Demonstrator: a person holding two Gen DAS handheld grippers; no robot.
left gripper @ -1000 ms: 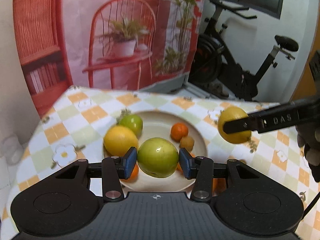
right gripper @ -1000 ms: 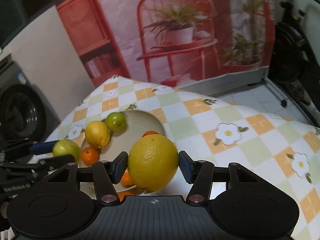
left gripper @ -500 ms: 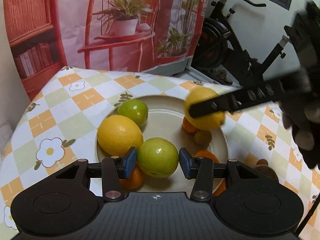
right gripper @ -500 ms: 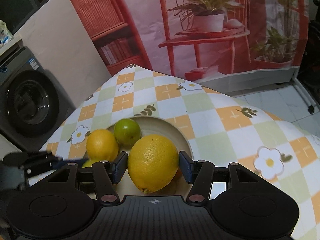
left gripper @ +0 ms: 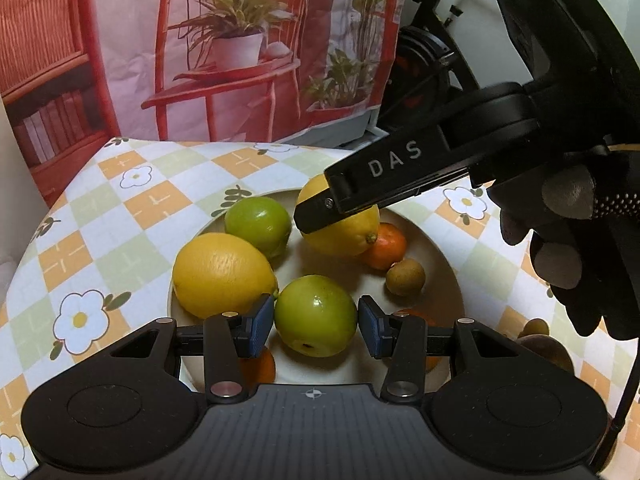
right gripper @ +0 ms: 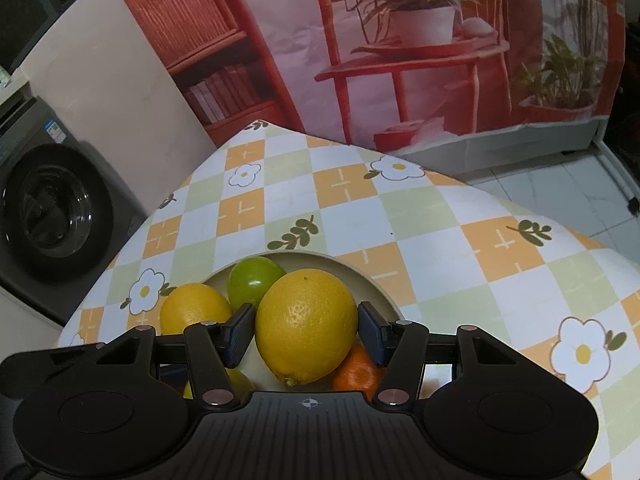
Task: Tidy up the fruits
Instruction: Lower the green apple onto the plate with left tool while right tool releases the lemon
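Note:
My left gripper (left gripper: pixel 316 316) is shut on a green fruit (left gripper: pixel 315 315) and holds it low over the near side of the beige plate (left gripper: pixel 444 264). My right gripper (right gripper: pixel 306 328) is shut on a yellow lemon (right gripper: pixel 306 326) over the plate's (right gripper: pixel 376 284) middle; this lemon also shows in the left wrist view (left gripper: pixel 344 228). In the plate lie another lemon (left gripper: pixel 224 276), a green lime (left gripper: pixel 258 222), an orange mandarin (left gripper: pixel 386 246) and a small brown fruit (left gripper: pixel 405 277).
The plate sits on a checked flower tablecloth (right gripper: pixel 360 188). More small fruits (left gripper: pixel 536 340) lie on the cloth right of the plate. A washing machine (right gripper: pixel 48 208) stands left of the table, an exercise bike (left gripper: pixel 428 64) behind it.
Both grippers moved in over the plate and lower. The right gripper carried its lemon from the plate's right side to above the plate's middle. The left still holds the green fruit.

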